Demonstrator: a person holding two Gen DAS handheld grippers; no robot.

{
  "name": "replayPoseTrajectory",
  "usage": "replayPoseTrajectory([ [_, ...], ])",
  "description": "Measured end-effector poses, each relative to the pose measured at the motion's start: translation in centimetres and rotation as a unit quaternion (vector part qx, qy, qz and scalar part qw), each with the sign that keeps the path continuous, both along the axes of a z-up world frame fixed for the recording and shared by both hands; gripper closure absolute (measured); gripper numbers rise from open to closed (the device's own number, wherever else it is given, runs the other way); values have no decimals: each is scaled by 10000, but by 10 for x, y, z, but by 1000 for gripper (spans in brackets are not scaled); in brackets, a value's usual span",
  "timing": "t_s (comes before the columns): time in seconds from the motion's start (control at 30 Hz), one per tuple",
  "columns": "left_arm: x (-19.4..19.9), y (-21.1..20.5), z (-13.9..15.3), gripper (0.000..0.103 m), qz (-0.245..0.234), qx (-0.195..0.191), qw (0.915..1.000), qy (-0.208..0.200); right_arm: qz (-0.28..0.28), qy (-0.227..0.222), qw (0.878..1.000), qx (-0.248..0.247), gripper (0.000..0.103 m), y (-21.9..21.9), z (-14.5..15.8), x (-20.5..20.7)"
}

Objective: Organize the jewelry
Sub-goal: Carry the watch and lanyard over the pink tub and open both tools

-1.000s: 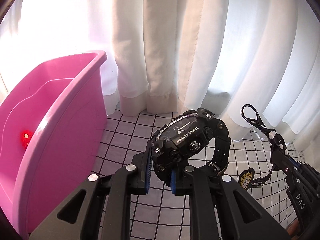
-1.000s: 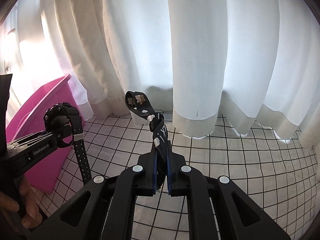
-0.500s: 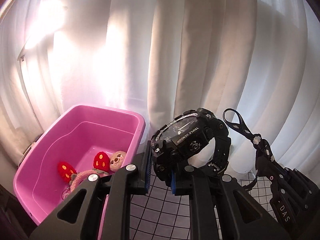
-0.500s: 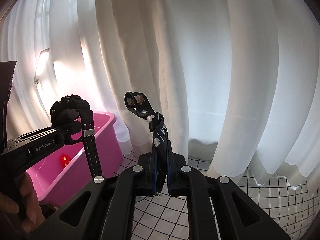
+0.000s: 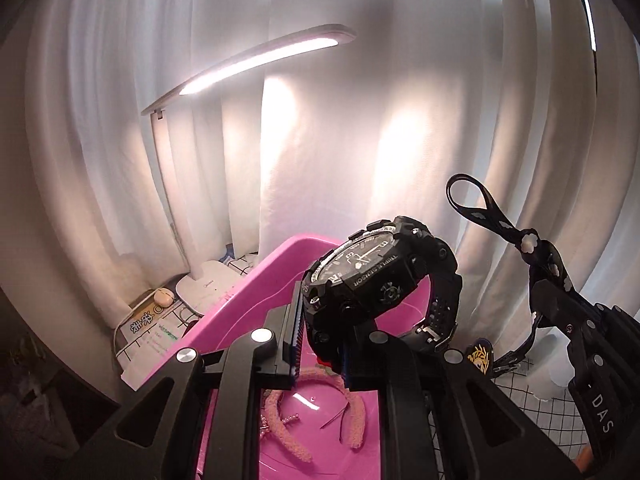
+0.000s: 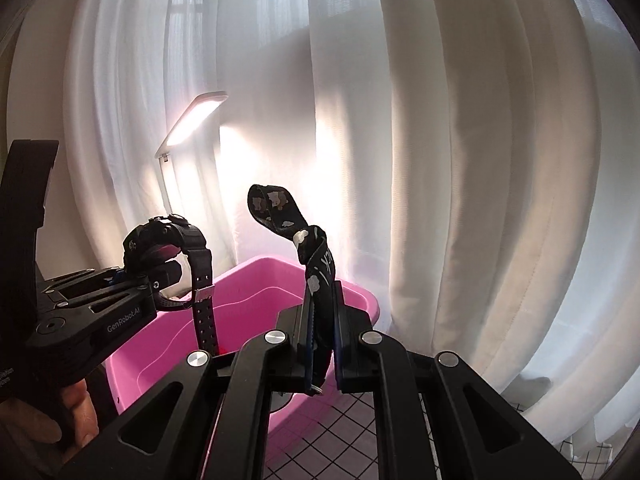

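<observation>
Black rubber fills the left gripper (image 5: pixel 320 344): its jaws are clamped on the strap of one chunky black wristwatch (image 5: pixel 380 276), whose dial tilts up and to the left above the fingers. The loose end of the strap hangs straight down, seen from the right-wrist view (image 6: pixel 202 312). The gripper points downward over the near rim of a pink tub (image 5: pixel 248 304).

The right gripper (image 6: pixel 322 344) is pinched tight on one black patterned strap (image 6: pixel 316 276), which rises from the jaws and curls into a small loop at the top, leaning left. A yellow-and-black charm (image 5: pixel 478 360) dangles below it in the left-wrist view. This gripper is held just to the right of the left one, at about the same height, at the right near edge of the tub.

A person's hand (image 6: pixel 76 412) grips the handle of the left gripper; only a few fingers show at the frame's left edge.

Inside the tub lie one fuzzy pink headband (image 5: pixel 356 420) and a short string of small beads (image 5: pixel 290 420); the grippers hide much of the tub floor, so other contents cannot be counted.

One lit desk lamp (image 5: pixel 256 60) stands far left against white curtains (image 6: pixel 460 160). Beside its base sit a small case and printed paper, too small to read. A grid-patterned counter (image 6: pixel 344 428) shows at the near right.
</observation>
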State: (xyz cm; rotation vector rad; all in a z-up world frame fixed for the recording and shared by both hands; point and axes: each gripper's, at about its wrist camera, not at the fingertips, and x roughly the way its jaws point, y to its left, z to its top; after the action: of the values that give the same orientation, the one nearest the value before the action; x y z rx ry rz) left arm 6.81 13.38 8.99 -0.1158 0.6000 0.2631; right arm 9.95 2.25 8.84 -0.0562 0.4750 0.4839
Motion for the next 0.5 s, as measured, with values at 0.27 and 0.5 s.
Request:
replayPoseTrajectory([
  [0.27, 8, 57, -35, 88, 523, -233, 9976, 390, 467, 394, 9978, -260, 95, 61, -25, 33],
  [0.5, 15, 75, -62, 88, 684, -437, 9943, 694, 542, 892, 9929, -572, 95, 91, -58, 58],
])
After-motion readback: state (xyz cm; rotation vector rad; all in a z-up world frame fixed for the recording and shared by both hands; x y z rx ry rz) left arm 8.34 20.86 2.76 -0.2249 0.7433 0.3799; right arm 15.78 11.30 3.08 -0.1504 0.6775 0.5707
